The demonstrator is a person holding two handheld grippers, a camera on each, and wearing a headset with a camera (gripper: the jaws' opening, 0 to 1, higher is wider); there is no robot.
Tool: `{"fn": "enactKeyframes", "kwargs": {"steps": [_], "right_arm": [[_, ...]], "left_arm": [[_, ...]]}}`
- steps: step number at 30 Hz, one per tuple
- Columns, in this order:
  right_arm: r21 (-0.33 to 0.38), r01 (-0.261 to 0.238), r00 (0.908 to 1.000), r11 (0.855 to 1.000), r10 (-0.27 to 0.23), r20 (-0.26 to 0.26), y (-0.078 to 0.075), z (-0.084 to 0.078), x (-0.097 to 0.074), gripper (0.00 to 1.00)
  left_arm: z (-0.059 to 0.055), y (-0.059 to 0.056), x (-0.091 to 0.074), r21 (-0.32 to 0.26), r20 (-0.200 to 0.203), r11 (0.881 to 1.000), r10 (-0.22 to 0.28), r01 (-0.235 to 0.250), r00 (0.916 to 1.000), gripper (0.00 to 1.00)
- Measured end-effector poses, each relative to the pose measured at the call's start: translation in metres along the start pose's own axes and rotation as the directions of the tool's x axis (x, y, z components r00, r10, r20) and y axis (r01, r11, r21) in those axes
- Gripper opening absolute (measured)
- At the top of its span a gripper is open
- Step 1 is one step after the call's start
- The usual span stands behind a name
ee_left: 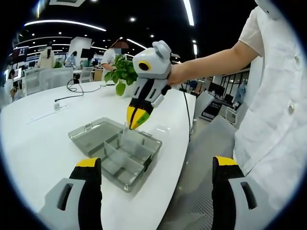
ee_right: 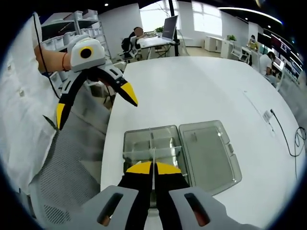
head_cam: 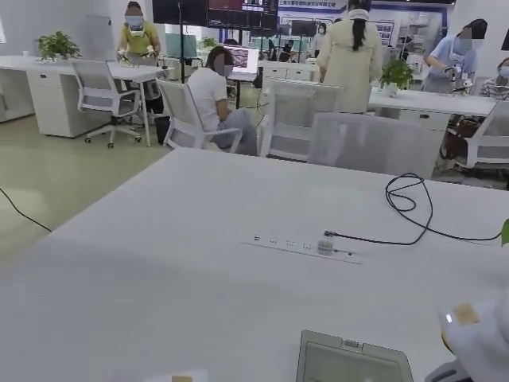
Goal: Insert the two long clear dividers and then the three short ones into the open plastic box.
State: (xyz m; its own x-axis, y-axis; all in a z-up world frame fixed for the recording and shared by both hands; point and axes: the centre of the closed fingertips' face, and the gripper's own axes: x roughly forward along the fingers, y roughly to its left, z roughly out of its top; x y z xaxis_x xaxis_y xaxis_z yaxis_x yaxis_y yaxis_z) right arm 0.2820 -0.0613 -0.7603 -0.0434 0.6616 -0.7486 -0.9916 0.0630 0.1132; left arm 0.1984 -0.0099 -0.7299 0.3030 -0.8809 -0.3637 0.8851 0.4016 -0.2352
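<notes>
The white workbench (head_cam: pixel 159 263) runs wide and bare ahead, with a power strip (head_cam: pixel 302 248) and a looped cable (head_cam: pixel 409 211) lying well out from the near edge. A mesh chair (ee_right: pixel 72 163) stands just off that edge.

The open plastic box (ee_right: pixel 139 143) sits near the edge, its lid (ee_right: pixel 206 148) folded flat on the side away from it. Clear partitions (ee_left: pixel 112 151) already stand inside the box.

The left gripper (ee_right: pixel 95 103) hangs beyond the bench edge over the chair, jaws spread wide and holding nothing.

The right gripper (ee_left: pixel 135 120) points down over the box with its jaws pressed together on a thin clear divider (ee_right: pixel 153 155). The sheet's lower edge seems to reach into the box, though it is hard to trace.
</notes>
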Motion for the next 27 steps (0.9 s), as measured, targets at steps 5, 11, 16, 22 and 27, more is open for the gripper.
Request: {"fn": "enactKeyframes", "kwargs": {"steps": [5, 11, 16, 22, 27], "right_arm": [[-0.056, -0.002, 1.0, 0.998, 0.002, -0.001, 0.004, 0.003, 0.005, 0.03], [-0.107, -0.009, 0.9998, 0.994, 0.007, -0.016, 0.006, 0.004, 0.01, 0.03], [-0.11, -0.017, 0.9998, 0.994, 0.015, -0.015, 0.007, 0.004, 0.014, 0.02], [-0.107, -0.021, 0.9997, 0.994, 0.019, -0.012, 0.007, 0.005, 0.018, 0.02], [-0.11, -0.025, 0.9995, 0.994, 0.022, -0.02, 0.007, 0.004, 0.021, 0.02]], "left_arm": [[0.0, -0.001, 0.0, -0.003, 0.0, 1.0, -0.002, 0.002, 1.0, 0.98], [-0.001, 0.0, 0.0, -0.004, 0.0, 1.0, -0.002, 0.002, 1.0, 0.98], [-0.002, 0.001, 0.0, -0.007, -0.001, 1.0, -0.001, 0.001, 1.0, 0.97], [-0.002, 0.001, 0.0, -0.011, 0.001, 1.0, -0.003, 0.003, 1.0, 0.97], [-0.002, 0.001, 0.0, -0.011, 0.0, 1.0, -0.005, 0.005, 1.0, 0.97]]}}
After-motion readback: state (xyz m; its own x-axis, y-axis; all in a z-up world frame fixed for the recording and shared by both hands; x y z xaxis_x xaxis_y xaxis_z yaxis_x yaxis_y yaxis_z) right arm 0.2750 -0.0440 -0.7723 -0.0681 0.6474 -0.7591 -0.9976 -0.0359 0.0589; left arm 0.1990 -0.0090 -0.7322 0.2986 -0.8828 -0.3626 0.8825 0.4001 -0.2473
